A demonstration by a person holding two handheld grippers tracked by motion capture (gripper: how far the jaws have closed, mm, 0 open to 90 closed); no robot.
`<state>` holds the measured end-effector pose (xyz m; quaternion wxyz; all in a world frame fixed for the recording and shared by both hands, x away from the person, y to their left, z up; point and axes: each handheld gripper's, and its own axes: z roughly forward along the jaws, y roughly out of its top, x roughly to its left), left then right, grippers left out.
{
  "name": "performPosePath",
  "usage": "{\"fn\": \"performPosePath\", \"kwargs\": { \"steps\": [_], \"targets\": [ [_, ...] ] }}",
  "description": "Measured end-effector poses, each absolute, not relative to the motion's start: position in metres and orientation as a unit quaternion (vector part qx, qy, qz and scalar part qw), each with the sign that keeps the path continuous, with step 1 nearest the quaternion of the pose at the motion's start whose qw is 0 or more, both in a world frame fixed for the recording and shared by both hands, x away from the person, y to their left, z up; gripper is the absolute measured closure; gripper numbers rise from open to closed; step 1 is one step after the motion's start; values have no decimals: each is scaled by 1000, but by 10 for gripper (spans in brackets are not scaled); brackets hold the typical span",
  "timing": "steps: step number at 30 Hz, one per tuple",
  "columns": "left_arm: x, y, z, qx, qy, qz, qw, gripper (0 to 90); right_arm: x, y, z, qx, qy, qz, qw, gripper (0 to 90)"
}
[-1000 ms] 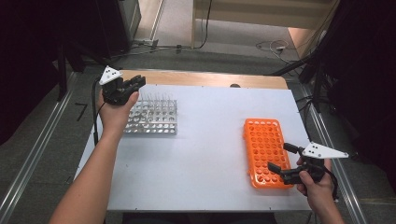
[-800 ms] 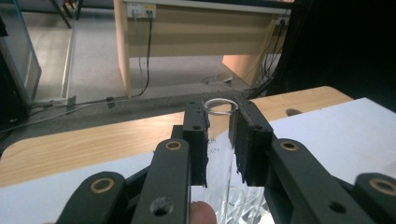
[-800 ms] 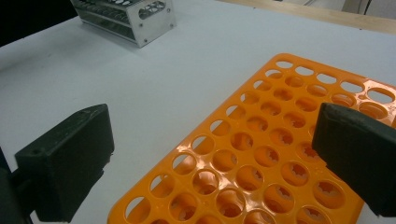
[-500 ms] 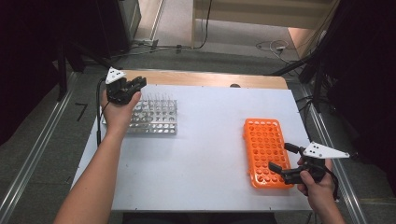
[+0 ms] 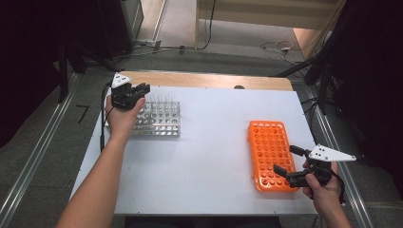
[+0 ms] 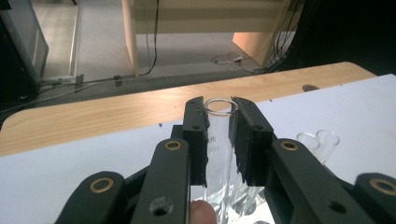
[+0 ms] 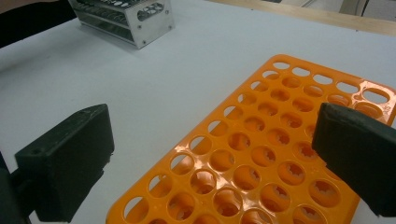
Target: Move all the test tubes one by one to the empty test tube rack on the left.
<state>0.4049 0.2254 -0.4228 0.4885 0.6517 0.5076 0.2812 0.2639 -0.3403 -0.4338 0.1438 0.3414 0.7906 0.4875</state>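
One glass tube [image 6: 218, 140] clamped, left tool [image 6: 218, 135]

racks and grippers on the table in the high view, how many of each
Orange plastic rack: 1
Metal rack with glass tubes: 1
Grippers: 2, the left gripper shut on a glass tube, the right gripper open at the orange rack's near end
Total: 4

We see an orange tube rack [image 5: 269, 154], a silvery metal rack [image 5: 159, 118], a clear glass test tube [image 6: 219, 140], black grippers, a white table [image 5: 209, 142] with a wooden far edge.
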Motion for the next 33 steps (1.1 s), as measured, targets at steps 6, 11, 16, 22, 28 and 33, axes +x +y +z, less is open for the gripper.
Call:
{"fn": "performPosePath", "kwargs": {
  "steps": [6, 11, 16, 22, 28, 33],
  "targets": [
    [404, 223, -426, 658, 510, 275, 481, 760, 264, -340, -434, 341, 790, 488, 145, 0],
    [402, 224, -427, 658, 515, 275, 475, 759, 264, -340, -434, 341, 791, 488, 145, 0],
    [402, 224, -429, 667, 515, 269, 466, 747, 264, -340, -434, 341, 791, 487, 145, 0],
    [401, 225, -433, 671, 522, 260, 458, 747, 263, -339, -433, 341, 791, 487, 145, 0],
    [399, 229, -431, 669, 527, 247, 463, 721, 264, -339, -434, 341, 791, 488, 144, 0],
    [393, 231, -428, 664, 525, 242, 475, 637, 263, -340, -433, 342, 790, 488, 145, 0]
  ]
}}
